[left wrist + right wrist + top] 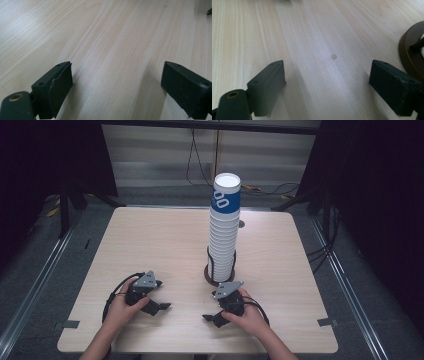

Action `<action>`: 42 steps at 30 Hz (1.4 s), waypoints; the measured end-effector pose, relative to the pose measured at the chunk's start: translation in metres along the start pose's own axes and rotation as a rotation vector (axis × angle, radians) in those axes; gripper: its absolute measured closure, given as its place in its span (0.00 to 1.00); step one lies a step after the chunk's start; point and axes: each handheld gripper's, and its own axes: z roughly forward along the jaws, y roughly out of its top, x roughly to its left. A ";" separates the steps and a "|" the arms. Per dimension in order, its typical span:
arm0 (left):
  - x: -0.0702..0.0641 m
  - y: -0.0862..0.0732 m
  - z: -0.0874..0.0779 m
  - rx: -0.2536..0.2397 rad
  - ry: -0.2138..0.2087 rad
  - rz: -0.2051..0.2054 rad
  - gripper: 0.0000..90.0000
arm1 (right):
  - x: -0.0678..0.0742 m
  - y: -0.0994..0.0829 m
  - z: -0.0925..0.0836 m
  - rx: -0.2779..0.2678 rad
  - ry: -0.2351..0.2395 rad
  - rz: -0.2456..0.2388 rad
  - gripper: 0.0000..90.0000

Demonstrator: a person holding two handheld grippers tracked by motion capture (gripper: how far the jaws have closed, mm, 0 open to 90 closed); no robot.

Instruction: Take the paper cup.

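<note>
A tall stack of white paper cups [224,227], the top one with a blue band, stands in a black wire holder on a round brown base [210,276] at mid-table. Both grippers rest low on the near part of the wooden table [150,240]. My left gripper [161,307] lies at the near left, its tips turned toward the right, jaws wide apart over bare wood [117,72]. My right gripper [209,318] lies just in front of the stack, tips turned left, jaws also wide open and empty [328,75]. The brown base [412,52] shows at the right edge of the right gripper view.
Dark floor with rails and cables surrounds the table. Grey tape marks sit at the near left [70,324] and near right [327,322] table edges. A small round hole [242,224] lies behind the stack. Bare wood spreads on both sides of the stack.
</note>
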 end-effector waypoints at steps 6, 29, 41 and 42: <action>0.000 0.000 0.000 0.001 0.003 0.001 0.11 | 0.000 0.000 0.000 0.000 0.002 0.001 0.14; 0.003 0.051 -0.025 0.095 -0.050 -0.127 0.17 | -0.018 0.007 -0.059 0.035 -0.040 0.123 0.16; 0.007 0.108 -0.042 0.062 -0.073 -0.093 0.18 | -0.028 0.020 -0.082 0.001 -0.062 0.111 0.16; 0.007 0.112 -0.044 0.065 -0.077 -0.093 0.18 | -0.028 0.021 -0.084 -0.002 -0.060 0.117 0.16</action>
